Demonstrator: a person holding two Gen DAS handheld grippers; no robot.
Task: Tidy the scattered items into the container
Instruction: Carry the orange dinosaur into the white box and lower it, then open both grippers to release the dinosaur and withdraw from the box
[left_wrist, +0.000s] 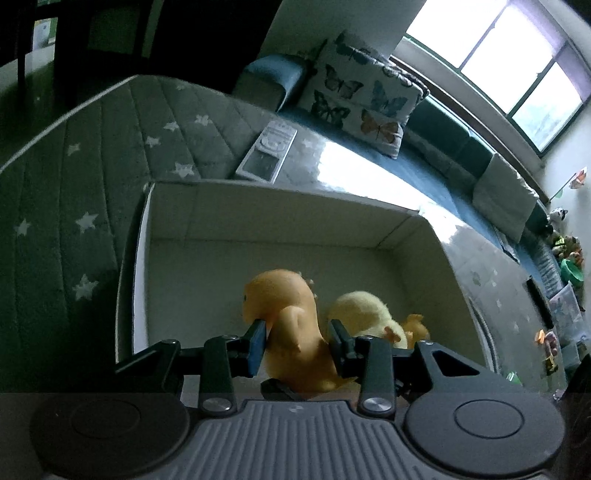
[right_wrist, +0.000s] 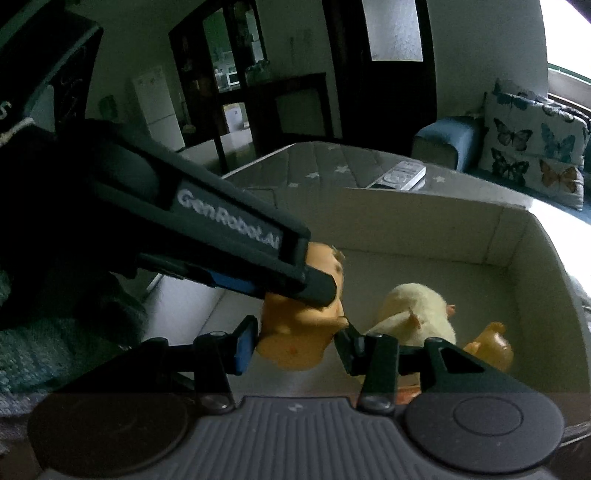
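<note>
An orange plush toy (left_wrist: 288, 325) hangs just inside the open white box (left_wrist: 280, 206), held between the fingers of my left gripper (left_wrist: 297, 341). In the right wrist view the same orange toy (right_wrist: 299, 332) sits between the fingers of my right gripper (right_wrist: 295, 345), while the left gripper (right_wrist: 317, 288) reaches in from the left and clamps its upper part. Whether my right gripper's fingers press on the toy I cannot tell. A pale yellow plush (right_wrist: 413, 314) and a small orange toy (right_wrist: 491, 349) lie on the box floor (right_wrist: 399, 269). The yellow plush also shows in the left wrist view (left_wrist: 365, 314).
The box stands on a grey star-patterned mat (left_wrist: 74, 192). A white remote (left_wrist: 267, 153) lies behind the box. A blue sofa with a butterfly cushion (left_wrist: 365, 99) is at the back. Toys (left_wrist: 565, 258) are piled at the far right.
</note>
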